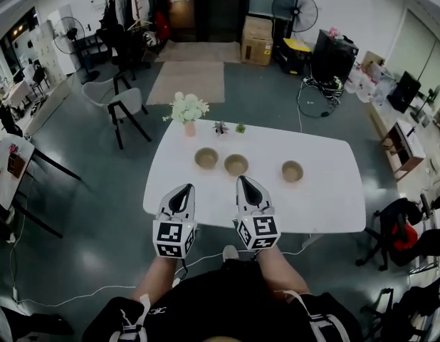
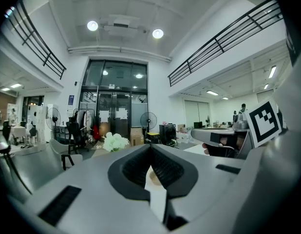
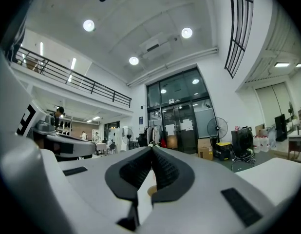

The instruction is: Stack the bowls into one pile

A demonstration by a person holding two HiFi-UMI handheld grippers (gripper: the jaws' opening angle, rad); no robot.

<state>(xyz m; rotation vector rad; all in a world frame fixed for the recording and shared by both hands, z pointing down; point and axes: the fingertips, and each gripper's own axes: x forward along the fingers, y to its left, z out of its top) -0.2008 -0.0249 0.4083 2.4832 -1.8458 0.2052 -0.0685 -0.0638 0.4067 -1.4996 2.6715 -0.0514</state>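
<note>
On the white table (image 1: 327, 198) 3 separate bowls stand in a row: left bowl (image 1: 206, 158), middle bowl (image 1: 236, 164), right bowl (image 1: 292, 170). The left claw (image 1: 185, 189) and right claw (image 1: 245, 182), both closed and empty, hover at its near edge.

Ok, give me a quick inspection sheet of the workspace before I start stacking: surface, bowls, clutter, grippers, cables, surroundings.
Surface: white table, everything on it sits toward the far side.
Job's things: left bowl, middle bowl, right bowl, in a row, all apart, none stacked.
Clutter: vase of white flowers and two small plants at the far edge.
Grippers: left gripper and right gripper both shut, empty, over the near edge.
Cables: white cable on the floor near the person; black cables beyond the table.
Surroundings: chair, fan, cardboard box, rug.
</note>
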